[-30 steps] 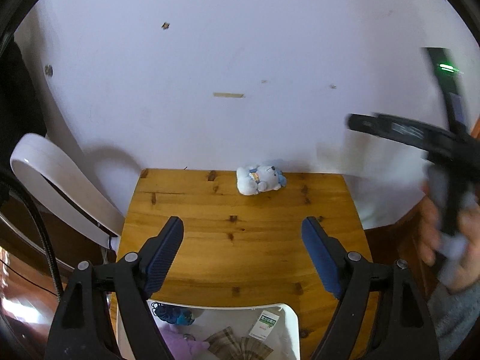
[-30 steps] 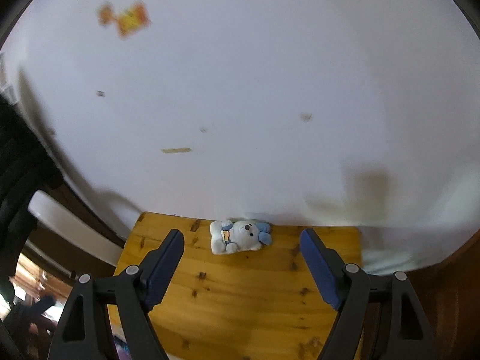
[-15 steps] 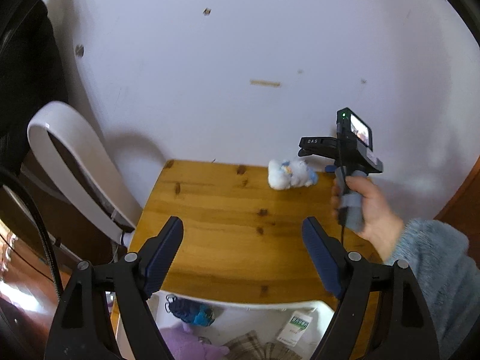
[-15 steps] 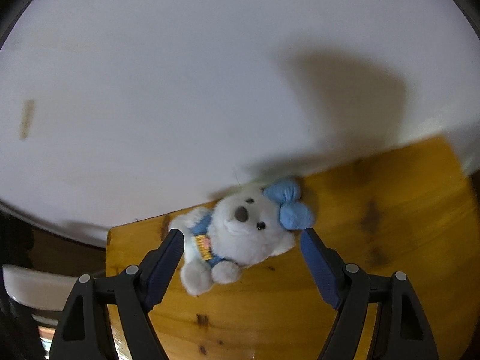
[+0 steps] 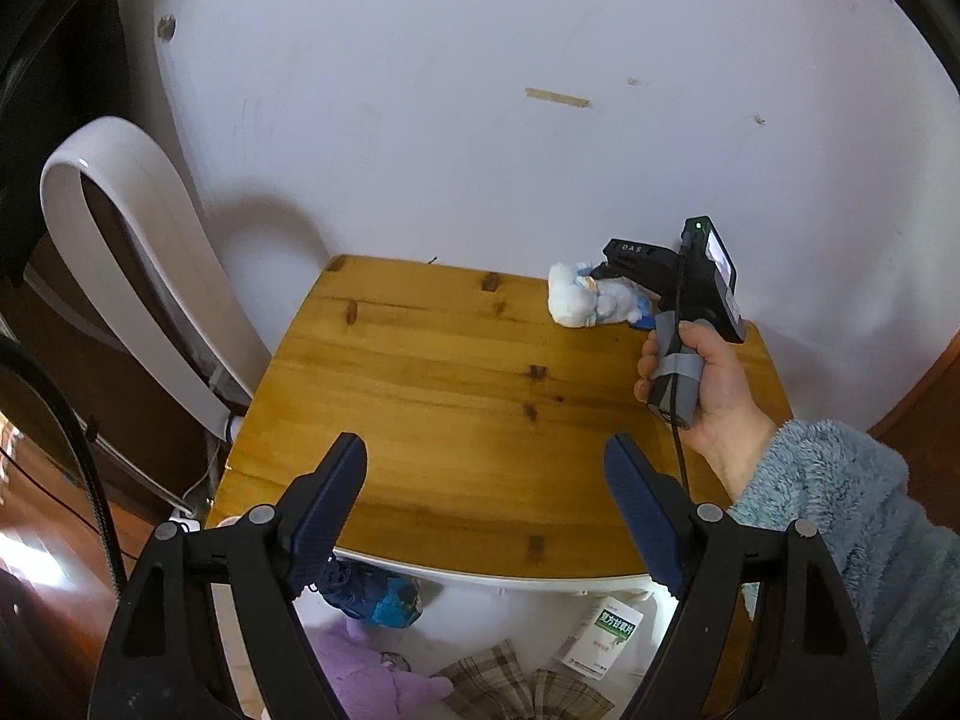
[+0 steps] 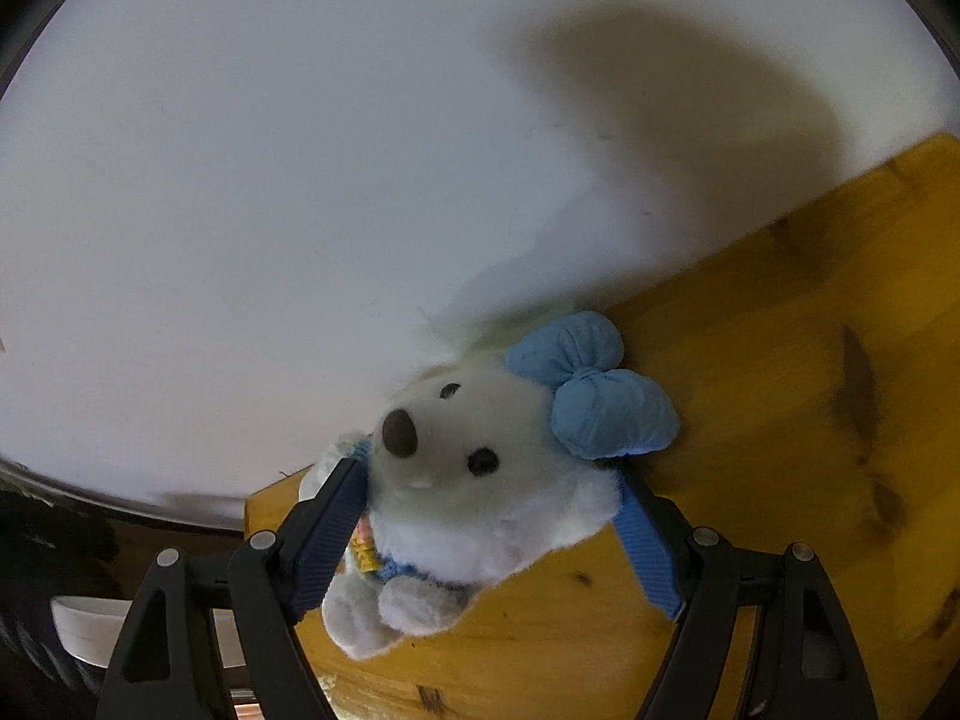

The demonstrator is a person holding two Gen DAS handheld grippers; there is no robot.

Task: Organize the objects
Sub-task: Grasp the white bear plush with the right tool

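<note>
A white plush bear (image 6: 480, 510) with a blue bow lies on the wooden table (image 6: 750, 420) against the wall. My right gripper (image 6: 487, 474) is open and lowered around it, one finger on each side of its head and body. The pads do not visibly squeeze it. In the left wrist view the bear (image 5: 579, 303) sits at the table's far right, and a hand (image 5: 714, 384) in a fluffy blue sleeve holds the right gripper over it. My left gripper (image 5: 486, 450) hangs open and empty above the table's near edge.
A white bin (image 5: 480, 585) below the table's near edge holds a purple plush (image 5: 372, 678), plaid cloth (image 5: 522, 684), a white-green box (image 5: 606, 630) and a blue item (image 5: 372, 594). A curved white chair back (image 5: 138, 240) stands left. The wall bounds the table's far side.
The right gripper has dropped steeply and rolled, coming from high above the table to straddle the bear. The left gripper has sunk a little toward the table; its jaws are unchanged.
</note>
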